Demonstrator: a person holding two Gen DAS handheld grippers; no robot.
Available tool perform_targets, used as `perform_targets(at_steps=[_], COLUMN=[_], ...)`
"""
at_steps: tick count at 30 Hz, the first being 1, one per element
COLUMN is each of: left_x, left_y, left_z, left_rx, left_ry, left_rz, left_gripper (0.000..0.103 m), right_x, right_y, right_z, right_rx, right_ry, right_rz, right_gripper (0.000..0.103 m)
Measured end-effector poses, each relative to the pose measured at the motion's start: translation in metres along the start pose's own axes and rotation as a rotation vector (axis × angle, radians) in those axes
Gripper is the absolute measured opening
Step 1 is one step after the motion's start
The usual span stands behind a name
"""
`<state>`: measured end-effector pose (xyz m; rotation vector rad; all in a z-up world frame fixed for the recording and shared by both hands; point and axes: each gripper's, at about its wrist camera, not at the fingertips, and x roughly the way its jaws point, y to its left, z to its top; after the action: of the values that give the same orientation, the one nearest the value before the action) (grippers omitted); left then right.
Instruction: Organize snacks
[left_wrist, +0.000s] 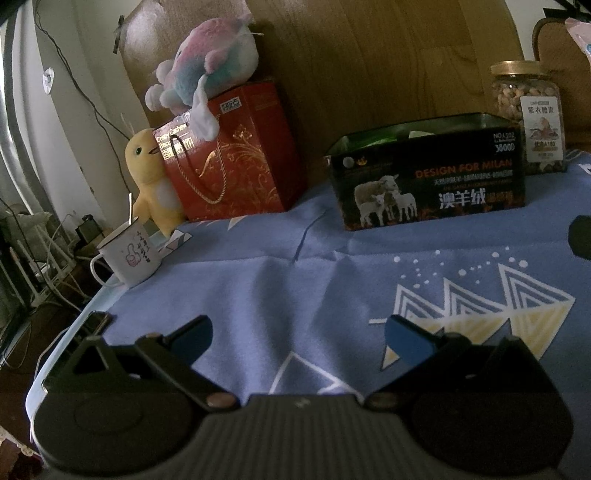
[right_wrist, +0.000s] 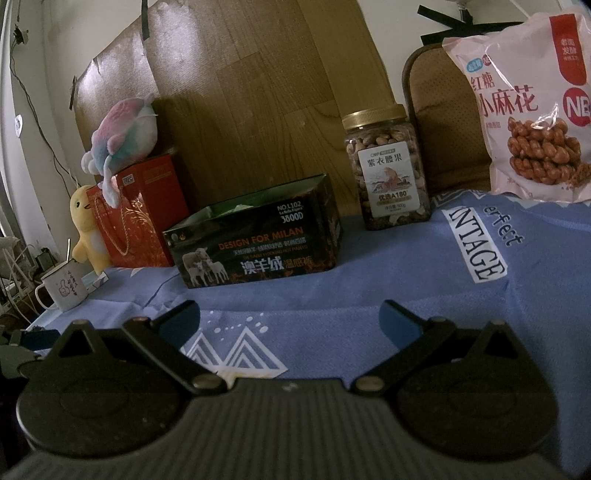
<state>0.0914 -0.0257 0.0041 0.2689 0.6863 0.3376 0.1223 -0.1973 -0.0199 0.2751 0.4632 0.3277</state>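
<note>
Open black box (right_wrist: 258, 236) sits mid-table on blue cloth (right_wrist: 369, 280), contents unclear. Jar of nuts (right_wrist: 388, 173), gold lid on, stands just right of it; pink snack bag (right_wrist: 528, 107) at far right. Left gripper (left_wrist: 297, 339) and right gripper (right_wrist: 290, 319) both spread wide, empty, above the cloth.

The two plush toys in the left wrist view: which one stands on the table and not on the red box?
The yellow plush toy stands beside the red box; the pink-and-blue plush toy lies on top.

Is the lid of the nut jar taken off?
No, the gold lid sits closed on top of the nut jar.
</note>
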Motion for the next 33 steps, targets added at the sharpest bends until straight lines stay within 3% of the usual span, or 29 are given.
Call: perform_targets(at_steps=[33], left_x=[-0.0037], left_y=[-0.0012], left_z=[0.0041], left_rx=[-0.002], left_ry=[0.019], left_rz=[-0.066], left_gripper=[0.103], right_x=[-0.0001], right_y=[0.0], right_z=[-0.0002], right_rx=[0.001], right_ry=[0.0], right_rz=[0.0], right_gripper=[0.103])
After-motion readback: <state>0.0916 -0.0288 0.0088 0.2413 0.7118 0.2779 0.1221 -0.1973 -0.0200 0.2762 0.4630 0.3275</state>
